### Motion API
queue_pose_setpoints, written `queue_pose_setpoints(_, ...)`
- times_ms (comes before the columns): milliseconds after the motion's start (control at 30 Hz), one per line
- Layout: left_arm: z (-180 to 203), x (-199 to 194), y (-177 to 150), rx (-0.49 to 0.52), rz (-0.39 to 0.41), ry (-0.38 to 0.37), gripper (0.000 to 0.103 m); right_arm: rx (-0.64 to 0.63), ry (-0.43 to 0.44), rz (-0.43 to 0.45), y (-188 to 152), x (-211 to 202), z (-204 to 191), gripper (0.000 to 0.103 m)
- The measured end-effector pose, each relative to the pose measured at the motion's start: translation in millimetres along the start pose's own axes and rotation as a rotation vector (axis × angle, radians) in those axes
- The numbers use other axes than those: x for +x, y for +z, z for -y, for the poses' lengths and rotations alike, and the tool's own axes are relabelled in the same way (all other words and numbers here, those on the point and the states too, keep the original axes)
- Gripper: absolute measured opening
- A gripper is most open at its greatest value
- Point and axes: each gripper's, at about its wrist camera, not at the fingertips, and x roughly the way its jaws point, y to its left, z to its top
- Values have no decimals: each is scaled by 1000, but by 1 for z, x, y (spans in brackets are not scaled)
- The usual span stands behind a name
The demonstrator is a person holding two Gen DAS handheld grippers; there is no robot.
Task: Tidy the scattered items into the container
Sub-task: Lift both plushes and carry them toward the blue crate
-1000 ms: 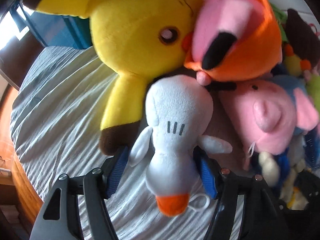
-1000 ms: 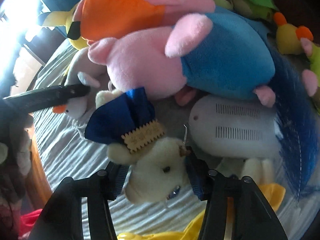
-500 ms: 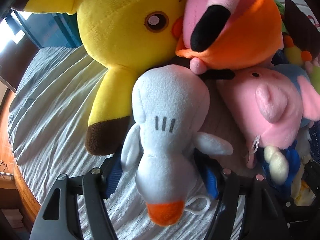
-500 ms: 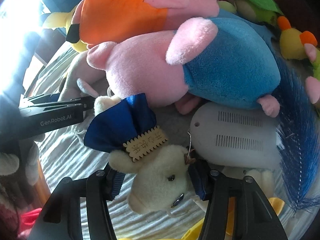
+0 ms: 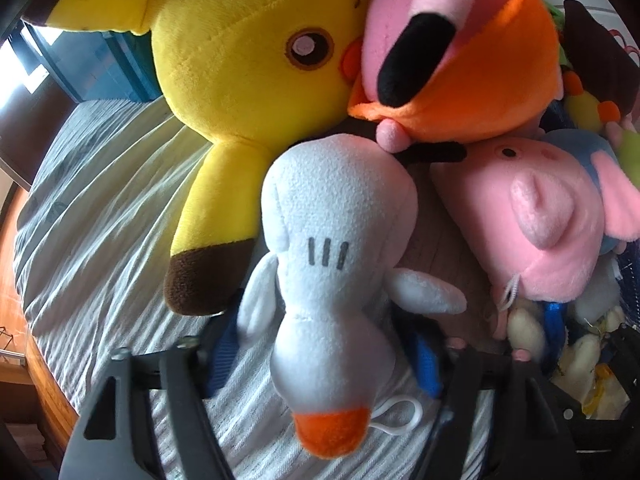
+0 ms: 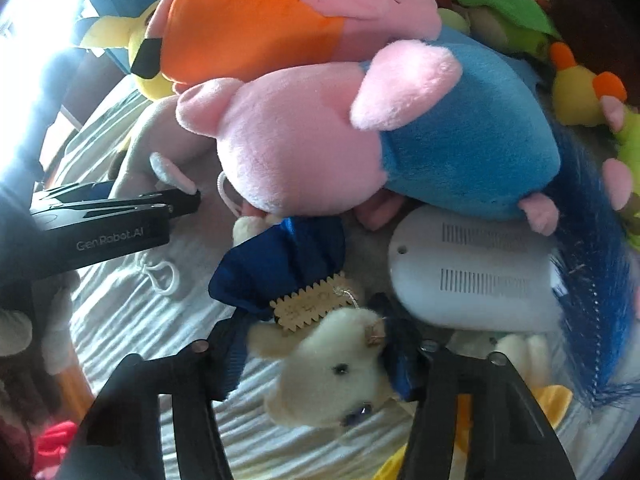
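Since the earlier frames both grippers have lifted slightly with their catches, so the white plush duck with an orange beak (image 5: 332,280) and the cream plush animal with a dark blue ribbon bow (image 6: 332,368) now sit closer to the cameras, above the striped grey-white cloth (image 5: 100,208) on which the pile of toys lies. Largest in the pile is the yellow plush mouse with brown-tipped ears (image 5: 240,60), then the orange-and-pink plush (image 5: 460,52) leaning on it, then the pink plush pig in a blue body (image 6: 380,140), under which a white plastic vented device (image 6: 472,264) lies flat. The duck hangs straight ahead of the left gripper (image 5: 326,352), its long axis running along the fingers, beak and loop nearest the camera; the jaws are clenched on its waist, partly closed with the body filling the gap. The right gripper (image 6: 320,360) grips the cream animal across its head, jaws narrowed around it, the bow pointing away toward the pig. No container shows in either view, so each arm will likely need to carry its toy clear of the pile to reach one.
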Motion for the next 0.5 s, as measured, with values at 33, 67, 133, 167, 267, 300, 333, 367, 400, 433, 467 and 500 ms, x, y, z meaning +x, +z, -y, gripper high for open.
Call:
queue_pose_setpoints(33,1,-2,-1,3,-3,-1,47,-5,0,-2,0,0,-1,52)
queue_pose_setpoints(67,3,-4,-3,12,-13,6,47,-12,-5,-2,-1,0,-3,51)
queue_pose_setpoints(133,5,-10,-10,27,-15,15,46,-32,-11,7,-2,-4,-9,48)
queue_pose_setpoints(167,5,-13,-13,30,-14,18,46,-35,-7,8,-1,-3,-14,48)
queue_pose_setpoints(267,2,-29,-24,25,-11,5,46,-51,-5,18,-2,-10,-20,48)
queue_pose_setpoints(300,0,-36,-27,24,-8,4,46,-55,-5,22,-1,-10,-25,48)
queue_pose_setpoints(333,-2,-45,-31,27,-3,-1,46,-62,-6,30,-1,-15,-28,48)
queue_pose_setpoints(367,-3,-52,-34,30,2,-3,46,-68,-6,36,-1,-18,-29,48)
queue_pose_setpoints(400,-5,-63,-39,35,9,0,46,-75,-6,47,-1,-24,-32,48)
queue_pose_setpoints(433,-6,-70,-42,41,13,3,46,-82,-6,58,-1,-29,-37,48)
queue_pose_setpoints(467,-5,-77,-47,43,19,5,46,-92,-3,72,0,-35,-42,48)
queue_pose_setpoints(500,-7,-84,-53,40,25,5,46,-103,-2,86,0,-42,-45,48)
